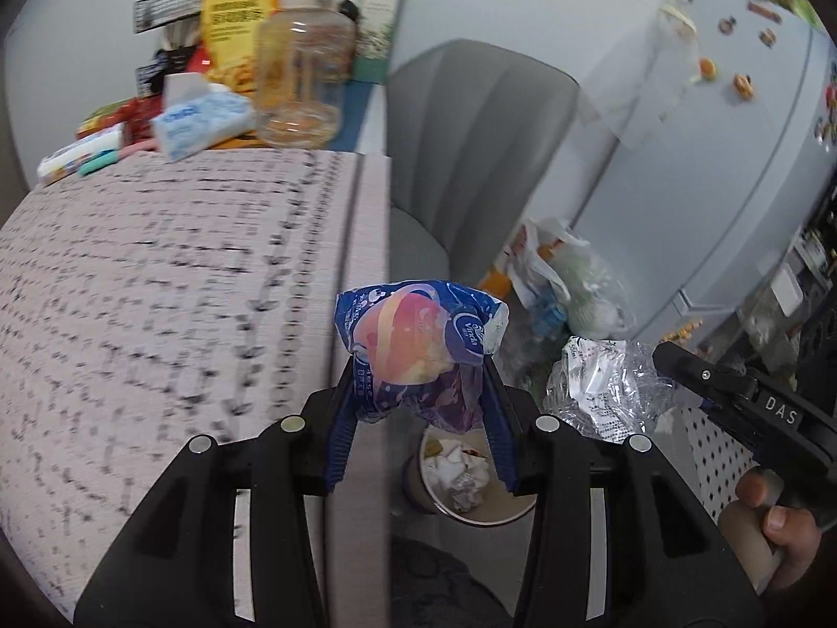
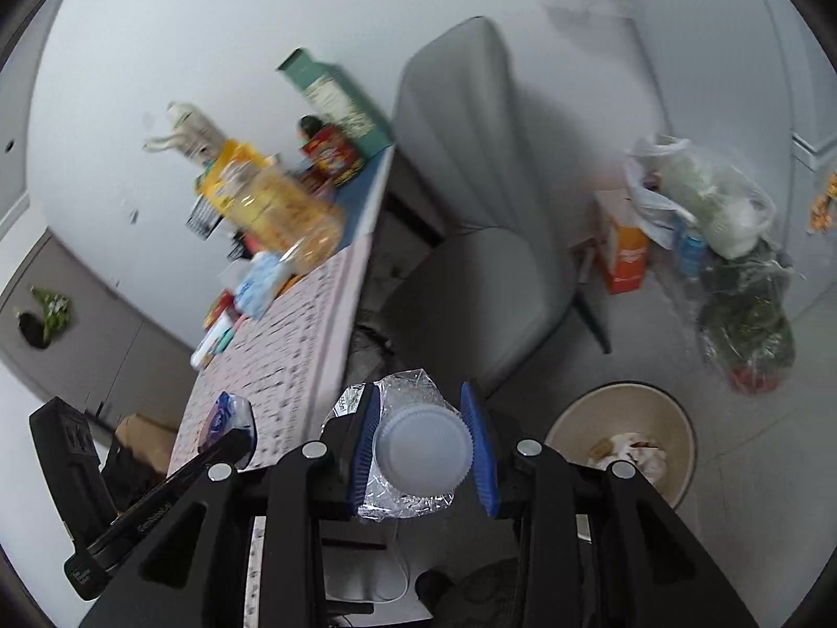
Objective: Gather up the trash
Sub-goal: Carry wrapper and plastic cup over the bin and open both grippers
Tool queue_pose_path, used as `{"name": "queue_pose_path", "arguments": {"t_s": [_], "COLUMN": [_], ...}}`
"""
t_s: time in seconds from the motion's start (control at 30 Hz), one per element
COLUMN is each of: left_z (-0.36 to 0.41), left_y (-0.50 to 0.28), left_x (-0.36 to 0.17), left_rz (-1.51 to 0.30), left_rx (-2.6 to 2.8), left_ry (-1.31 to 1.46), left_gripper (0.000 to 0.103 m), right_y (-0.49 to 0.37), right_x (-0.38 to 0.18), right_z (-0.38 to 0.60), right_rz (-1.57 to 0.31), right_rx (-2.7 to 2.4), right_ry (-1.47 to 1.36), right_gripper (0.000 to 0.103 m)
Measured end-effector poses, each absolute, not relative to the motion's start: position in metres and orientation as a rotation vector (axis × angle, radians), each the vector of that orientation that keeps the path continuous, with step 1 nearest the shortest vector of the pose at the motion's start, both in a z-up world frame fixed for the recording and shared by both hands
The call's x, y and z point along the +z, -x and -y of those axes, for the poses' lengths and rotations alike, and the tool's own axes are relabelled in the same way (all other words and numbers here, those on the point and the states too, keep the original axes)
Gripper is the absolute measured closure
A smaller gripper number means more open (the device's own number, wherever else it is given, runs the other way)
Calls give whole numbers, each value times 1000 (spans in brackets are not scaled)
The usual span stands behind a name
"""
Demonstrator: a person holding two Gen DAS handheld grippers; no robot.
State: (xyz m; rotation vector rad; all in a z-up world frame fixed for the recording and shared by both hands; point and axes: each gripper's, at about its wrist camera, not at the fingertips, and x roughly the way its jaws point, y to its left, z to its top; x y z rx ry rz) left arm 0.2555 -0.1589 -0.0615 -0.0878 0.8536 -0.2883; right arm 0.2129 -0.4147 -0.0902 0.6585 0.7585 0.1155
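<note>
My left gripper [image 1: 421,397] clamps a crumpled blue tissue wrapper [image 1: 418,340] just past the desk [image 1: 157,288] edge, above the waste bin [image 1: 471,476] on the floor. My right gripper [image 2: 421,445] grips a crushed clear plastic bottle [image 2: 413,439] by its white cap, the bin [image 2: 622,445] beside it.

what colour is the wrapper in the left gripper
Blue, with a pink-orange picture; the wrapper shows best in the left wrist view.
</note>
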Motion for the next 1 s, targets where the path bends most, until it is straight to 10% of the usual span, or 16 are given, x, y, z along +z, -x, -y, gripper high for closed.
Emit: {"name": "queue_pose_path", "arguments": {"t_s": [0.33,0.47,0.8,1.0], "left_z": [225,243,292,318], "left_y": [-276,-282,-287,-287], "left_x": [-91,-101,-129,-137], "left_rz": [-929,-954,-1021,-1043], "left_rx": [-347,-360,-429,-477], "left_ry": [22,3,-32,-45], "left_gripper": [60,59,57,26], "right_y": [-217,-221,-195,-182], "right_x": [-137,-155,-176,-170], "right_z": [473,487,530,548], "right_rz": [-775,-796,-832,-815], "right_rx": [31,15,-79,-121], "right_ry": [-730,-738,-755,-748], "right_gripper": [69,29,29,29]}}
